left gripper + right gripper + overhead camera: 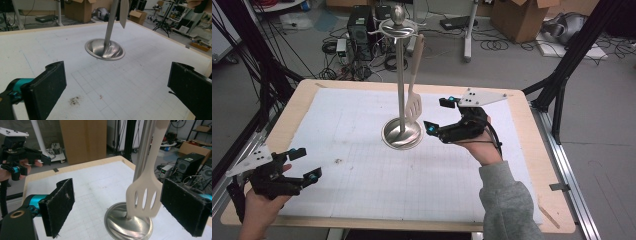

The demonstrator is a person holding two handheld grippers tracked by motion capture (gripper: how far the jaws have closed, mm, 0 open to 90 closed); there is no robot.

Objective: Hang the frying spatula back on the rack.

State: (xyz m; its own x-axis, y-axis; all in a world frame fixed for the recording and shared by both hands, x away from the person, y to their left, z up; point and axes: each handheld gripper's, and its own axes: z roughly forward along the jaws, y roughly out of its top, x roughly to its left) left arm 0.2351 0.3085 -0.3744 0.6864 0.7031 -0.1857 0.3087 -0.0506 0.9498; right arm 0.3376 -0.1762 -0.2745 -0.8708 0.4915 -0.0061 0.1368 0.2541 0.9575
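One white gridded mat [362,165] | wooden table [307,90] | cluttered, seemingly concrete floor [512,65]

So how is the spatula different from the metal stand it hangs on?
The spatula is pale cream and matte; the stand is shiny silver metal. The spatula hangs from a hook at the stand's top, its end above the table, while the stand sits on the table on a round dished base. The spatula's blade is flat with slots; the stand's pole is round and solid. Both are tall, thin and upright.
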